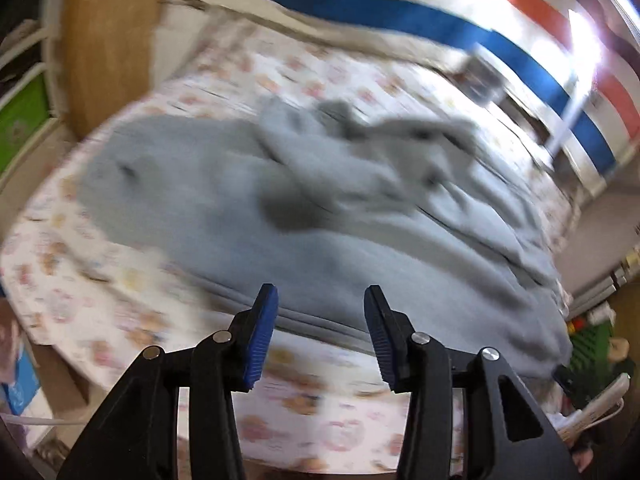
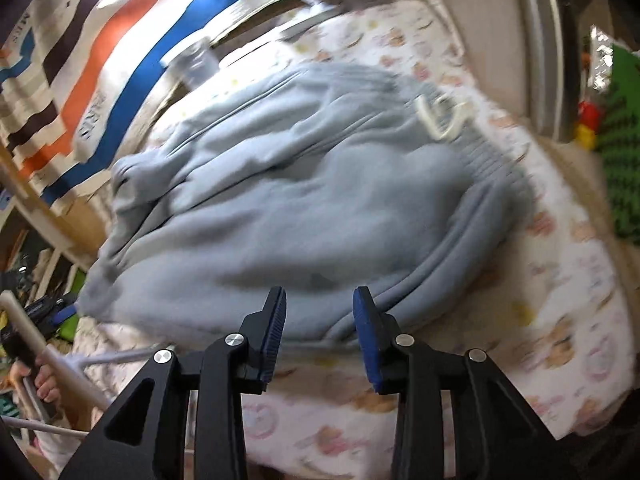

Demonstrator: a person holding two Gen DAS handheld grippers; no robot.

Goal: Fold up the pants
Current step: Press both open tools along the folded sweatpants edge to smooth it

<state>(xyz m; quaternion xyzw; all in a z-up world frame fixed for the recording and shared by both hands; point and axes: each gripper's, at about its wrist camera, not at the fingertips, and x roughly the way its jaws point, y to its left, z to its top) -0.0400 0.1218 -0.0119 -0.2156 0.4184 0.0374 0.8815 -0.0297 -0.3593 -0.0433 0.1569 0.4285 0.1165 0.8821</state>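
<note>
The pants (image 1: 304,208), pale blue-grey, lie across a table (image 1: 312,396) covered in a floral print, bunched rather than flat. In the left wrist view the legs run far-left, with loose cloth heaped over the middle; in the right wrist view the ribbed waistband with its white drawstring (image 2: 440,120) sits at the far right. Both views are smeared by motion, so which layer lies on top in the heap is hard to tell.

The left gripper (image 1: 320,308) hovers just short of the near seam, jaws parted, nothing between its blue pads (image 1: 262,336). The right gripper (image 2: 320,304) likewise stands parted and empty over the near hem edge.

The step in hand looks like a re-grasp before the next fold. To do it well, each gripper should come down on the near edge at a spot well apart from the other, pinch every layer at that edge together, and lift evenly, so that the fold line stays straight. The heap in the middle wants smoothing first, or the fold will trap a lump. Keep the drawstring from dragging out sideways.

As for containers, a green bin front (image 1: 20,120) shows at the far left of the left wrist view; its contents are hidden.
</note>
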